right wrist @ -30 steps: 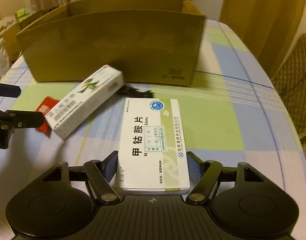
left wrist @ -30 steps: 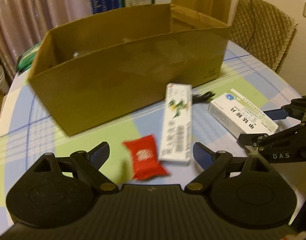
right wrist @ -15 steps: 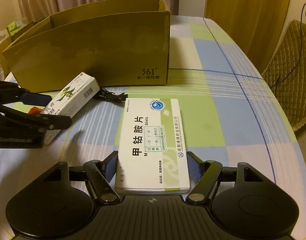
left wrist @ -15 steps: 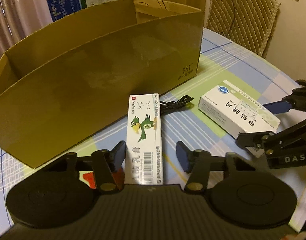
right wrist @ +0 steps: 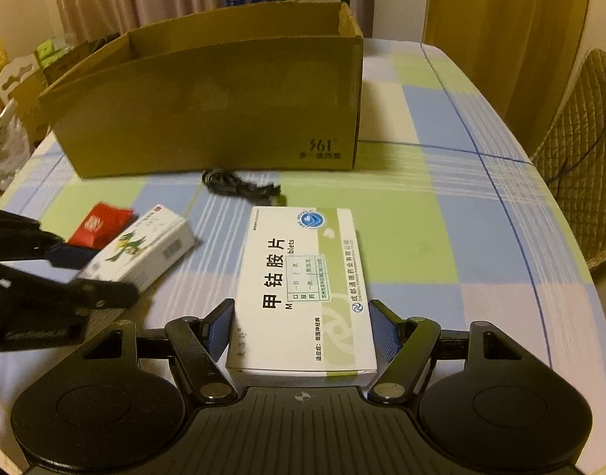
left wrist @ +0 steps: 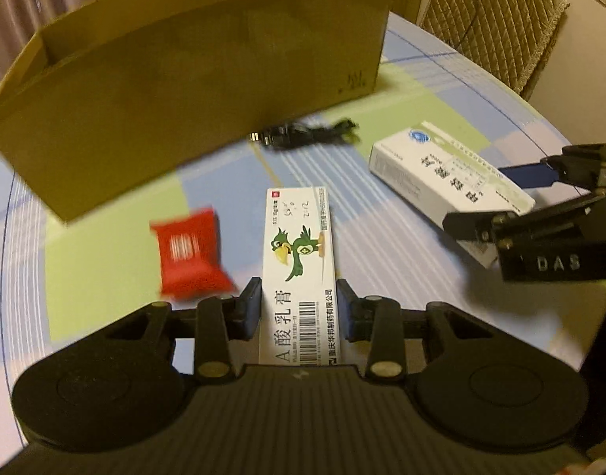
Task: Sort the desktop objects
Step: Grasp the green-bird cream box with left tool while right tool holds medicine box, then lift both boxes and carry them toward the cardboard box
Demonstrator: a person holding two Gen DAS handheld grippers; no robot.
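My left gripper (left wrist: 299,308) is shut on a long white ointment box with a green parrot (left wrist: 299,261), also seen in the right wrist view (right wrist: 140,253). My right gripper (right wrist: 303,328) is shut on a wide white and green medicine box (right wrist: 303,277), which also shows in the left wrist view (left wrist: 445,174). A red packet (left wrist: 188,253) lies on the cloth left of the ointment box. A black cable (left wrist: 303,136) lies in front of the open cardboard box (left wrist: 192,91).
The round table carries a blue, green and white checked cloth (right wrist: 441,217). A quilted chair (left wrist: 492,19) stands at the far right. Bags and cartons (right wrist: 14,91) sit left of the cardboard box.
My left gripper moved onto the ointment box and closed on it, from wide open a second ago. The right gripper kept its hold on the medicine box.
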